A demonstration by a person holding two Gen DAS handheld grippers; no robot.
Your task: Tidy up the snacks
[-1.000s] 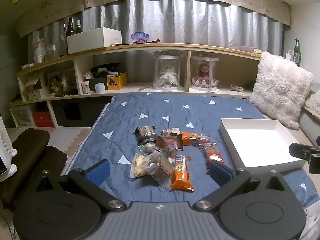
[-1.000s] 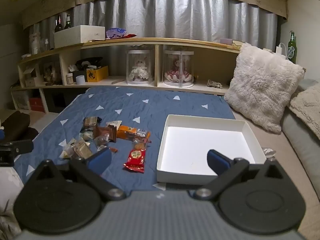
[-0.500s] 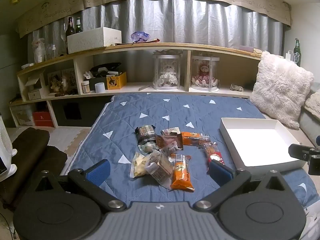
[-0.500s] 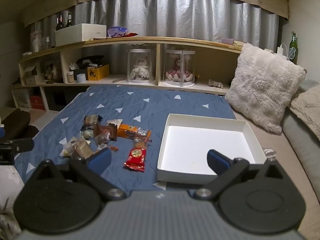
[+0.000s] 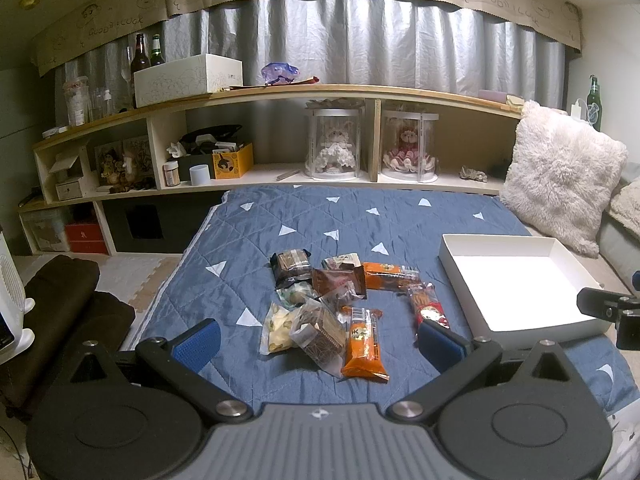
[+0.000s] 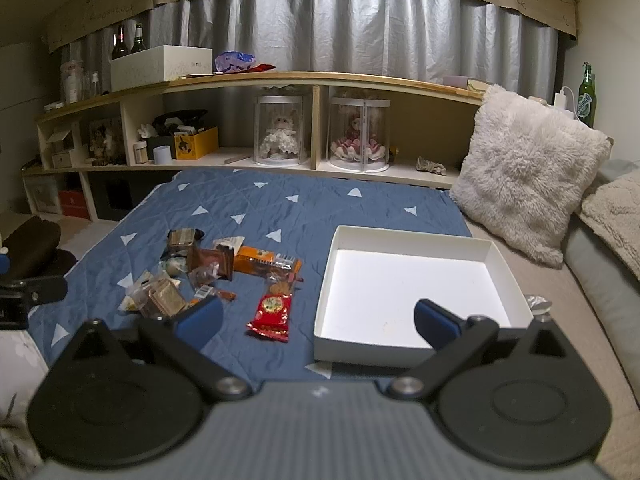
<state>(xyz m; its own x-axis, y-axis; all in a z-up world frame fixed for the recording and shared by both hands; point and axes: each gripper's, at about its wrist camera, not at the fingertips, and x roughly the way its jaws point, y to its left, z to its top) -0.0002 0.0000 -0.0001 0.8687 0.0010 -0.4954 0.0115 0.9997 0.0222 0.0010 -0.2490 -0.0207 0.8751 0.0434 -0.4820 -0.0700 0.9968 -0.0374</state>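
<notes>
Both grippers wide, empty; snacks (image 5: 332,304) beside tray (image 6: 504,264).

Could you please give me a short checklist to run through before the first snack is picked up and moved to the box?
1. Left gripper open and holding nothing: ok.
2. Right gripper open and holding nothing: ok.
3. White box has free room inside: ok.
4. Red snack packet lies apart from the pile, free to grasp: ok.
5. Orange packet clear of its neighbours: not ok, it touches the clear-wrapped one.
6. Blue quilt flat between pile and box: ok.
</notes>
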